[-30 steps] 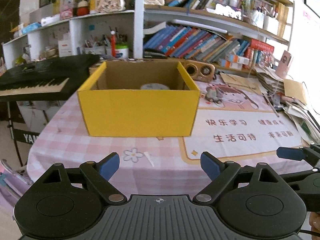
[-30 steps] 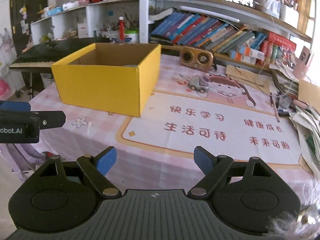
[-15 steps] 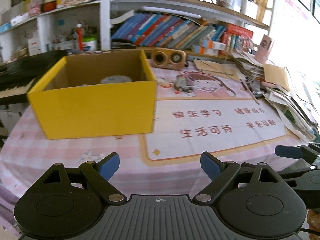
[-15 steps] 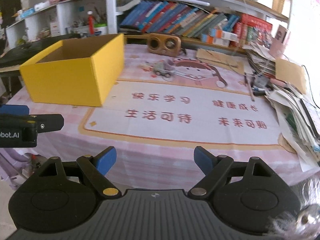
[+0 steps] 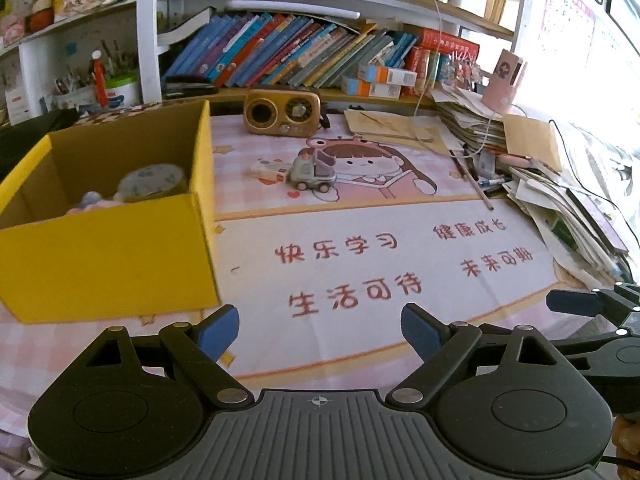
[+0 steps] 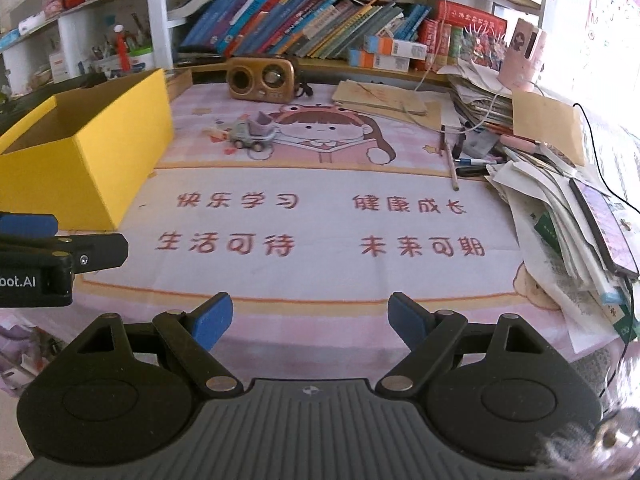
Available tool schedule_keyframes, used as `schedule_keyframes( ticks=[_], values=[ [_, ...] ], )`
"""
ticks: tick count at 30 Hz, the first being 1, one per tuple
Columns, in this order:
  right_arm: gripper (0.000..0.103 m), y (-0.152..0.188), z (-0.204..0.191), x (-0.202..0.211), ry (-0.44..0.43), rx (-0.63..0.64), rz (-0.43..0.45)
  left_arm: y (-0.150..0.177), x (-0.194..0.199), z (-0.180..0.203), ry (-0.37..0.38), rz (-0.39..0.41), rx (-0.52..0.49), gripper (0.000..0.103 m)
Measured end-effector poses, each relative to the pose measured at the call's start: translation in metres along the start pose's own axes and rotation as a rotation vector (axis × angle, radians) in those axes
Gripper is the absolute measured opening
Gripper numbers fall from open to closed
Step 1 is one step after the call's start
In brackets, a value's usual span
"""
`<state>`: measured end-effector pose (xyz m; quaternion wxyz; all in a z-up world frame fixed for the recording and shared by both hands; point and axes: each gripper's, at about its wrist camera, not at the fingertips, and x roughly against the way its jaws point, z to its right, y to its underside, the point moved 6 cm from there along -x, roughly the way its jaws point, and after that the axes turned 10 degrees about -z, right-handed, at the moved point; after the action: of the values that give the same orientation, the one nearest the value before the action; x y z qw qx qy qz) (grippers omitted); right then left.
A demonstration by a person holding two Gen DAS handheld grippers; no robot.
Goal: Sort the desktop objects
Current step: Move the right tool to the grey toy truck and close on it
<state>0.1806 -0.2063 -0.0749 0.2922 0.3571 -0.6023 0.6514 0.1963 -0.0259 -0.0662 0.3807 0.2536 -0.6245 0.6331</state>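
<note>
A table (image 5: 80, 344) under a pink checked cloth fills both wrist views, with a bookshelf (image 5: 320, 52) of slanted books behind it. A large printed desk mat (image 5: 360, 248) covers the table's middle; its red Chinese lettering reads 快乐学习, 健康成长, 生活可待 and 未来可期 below a cartoon girl reading. At the left stands an open yellow cardboard box (image 5: 108, 260), already holding a roll of patterned tape (image 5: 154, 182) and some pale soft items too blurred to name. A sprawling stack of papers (image 6: 560, 216) crowds the table's right edge, with a pink cup-shaped holder (image 6: 524, 54) set on top at the back. A brown retro-style radio (image 5: 282, 113) sits at the far edge of the mat.

Out on the mat, well apart from the box, a small grey toy truck (image 5: 312, 172) rests beside the cartoon girl's face, with a flat eraser-like block (image 5: 268, 170) just to its left. Pens and a pencil (image 6: 450, 160) lie by the paper stack.

The left gripper (image 5: 319, 326) and the right gripper (image 6: 310, 316) both hang over the near edge of the table with their blue-padded jaws spread wide and nothing between them. In the right wrist view the left gripper's side carries partial white lettering, "bot.AI".
</note>
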Motion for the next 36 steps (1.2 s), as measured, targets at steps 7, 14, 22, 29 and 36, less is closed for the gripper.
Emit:
schedule_keyframes(
  ticks=[7, 14, 22, 29, 36],
  values=[
    [0.084, -0.021, 0.024, -0.021, -0.008, 0.012, -0.021, -0.022, -0.027, 0.013, -0.008, -0.015, 0.022, 0.091],
    [0.084, -0.050, 0.043, -0.047, -0.037, 0.038, -0.032, -0.047, -0.049, 0.017, -0.049, -0.012, 0.045, 0.091],
    [0.084, -0.087, 0.046, -0.077, -0.097, 0.099, -0.028, -0.076, -0.067, -0.001, -0.162, 0.001, 0.125, 0.090],
    [0.084, -0.121, 0.039, -0.107, -0.157, 0.174, -0.017, -0.088, -0.080, 0.000, -0.185, -0.025, 0.149, 0.091],
    [0.083, -0.156, 0.030, -0.138, -0.234, 0.292, -0.022, -0.086, -0.088, 0.009, -0.181, -0.053, 0.163, 0.091]
  ],
)
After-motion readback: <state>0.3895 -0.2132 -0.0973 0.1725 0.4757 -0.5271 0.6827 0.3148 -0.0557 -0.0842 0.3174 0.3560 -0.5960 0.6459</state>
